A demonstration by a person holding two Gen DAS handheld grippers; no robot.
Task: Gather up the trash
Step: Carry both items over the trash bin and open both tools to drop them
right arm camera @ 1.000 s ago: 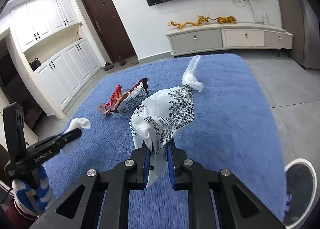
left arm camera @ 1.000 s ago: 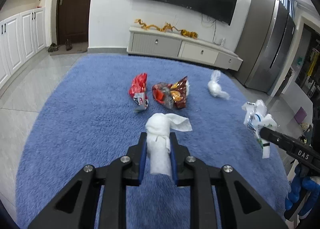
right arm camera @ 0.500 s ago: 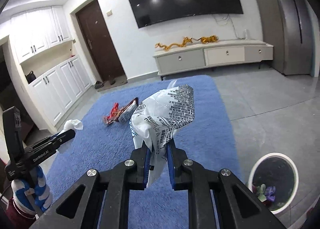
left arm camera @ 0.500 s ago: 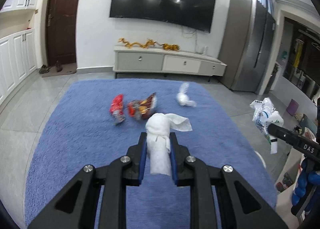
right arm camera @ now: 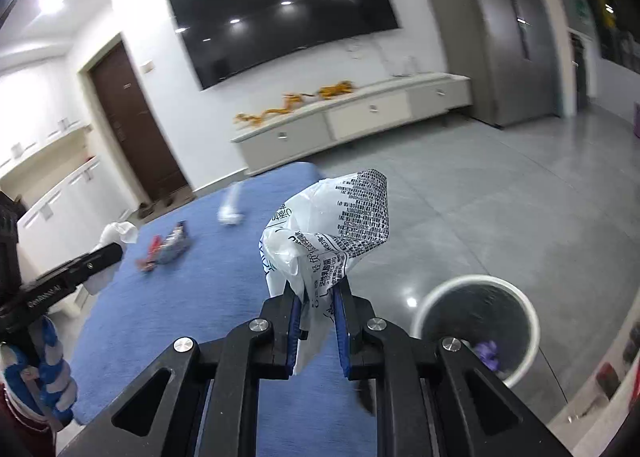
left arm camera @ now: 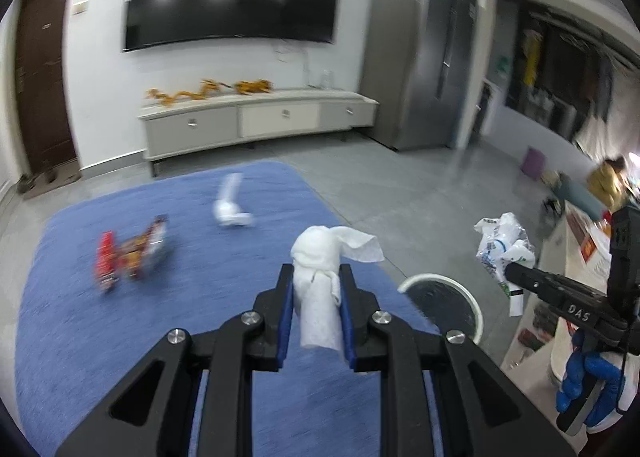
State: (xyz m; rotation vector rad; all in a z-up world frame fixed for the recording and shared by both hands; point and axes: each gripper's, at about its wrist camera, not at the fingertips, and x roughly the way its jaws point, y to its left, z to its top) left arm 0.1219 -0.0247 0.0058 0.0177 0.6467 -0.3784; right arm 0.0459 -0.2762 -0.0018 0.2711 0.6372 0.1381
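Left wrist view: the left gripper (left arm camera: pixel 316 289) is clamped on a rolled white tissue (left arm camera: pixel 320 281) above the blue rug (left arm camera: pixel 80 337), with the white waste bin (left arm camera: pixel 472 301) just right.

Right wrist view: the right gripper (right arm camera: pixel 318 307) pinches a printed white plastic wrapper (right arm camera: pixel 332 233); the bin (right arm camera: pixel 524 309) stands lower right on grey tile.

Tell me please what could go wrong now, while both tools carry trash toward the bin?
1. The right tool pinches only the lower edge of the plastic bag; the loose bulk could slip out or miss the bin.
2. The tissue in the left tool has a free flap that may catch on the bin's rim.
3. Red wrappers and white paper lie on the rug and may be forgotten.
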